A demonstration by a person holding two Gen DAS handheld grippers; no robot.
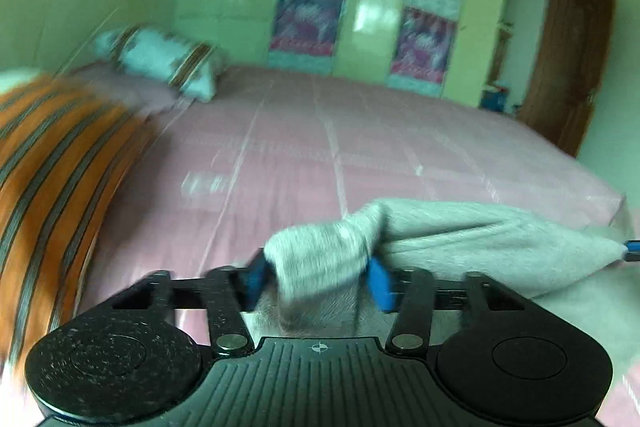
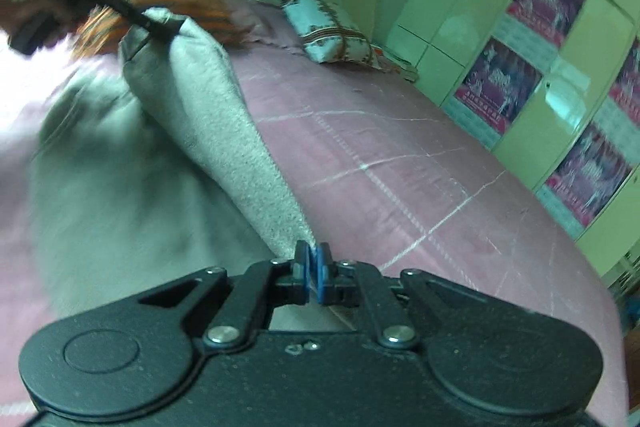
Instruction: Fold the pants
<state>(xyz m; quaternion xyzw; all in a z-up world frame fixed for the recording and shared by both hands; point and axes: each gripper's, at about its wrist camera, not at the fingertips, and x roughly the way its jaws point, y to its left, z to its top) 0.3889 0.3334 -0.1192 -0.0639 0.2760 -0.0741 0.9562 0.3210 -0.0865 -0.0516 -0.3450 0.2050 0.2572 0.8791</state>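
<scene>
A: Status on the fold. The grey pants are off the pink bedsheet along their top edge, strung between the two grippers. Left gripper stands about half wide, a thick bunch of the grey cloth between its blue pads; blur keeps me from saying how firmly they press.

B: Right gripper is pinched fully together on a thin corner of the pants. From here the cloth runs up and away to the left gripper at the far end, and the rest sags toward the bed.

A: So, judging by that: pickup done, fold not yet laid. No crease visible anywhere, nothing flattened. I'd call it early to middle; the carry-over, lay-down and smoothing all remain.

B: Agreed. My view shows the full held span and the hanging body of the garment, which yours does not.

A: Mine shows the open stretch of sheet ahead, the landing ground, plus the orange striped blanket at the left and the pillow by the headboard. A blue tip at the cloth's far right corner is probably your gripper. Cannot confirm.

B: Neither view shows waistband or hems clearly.
</scene>
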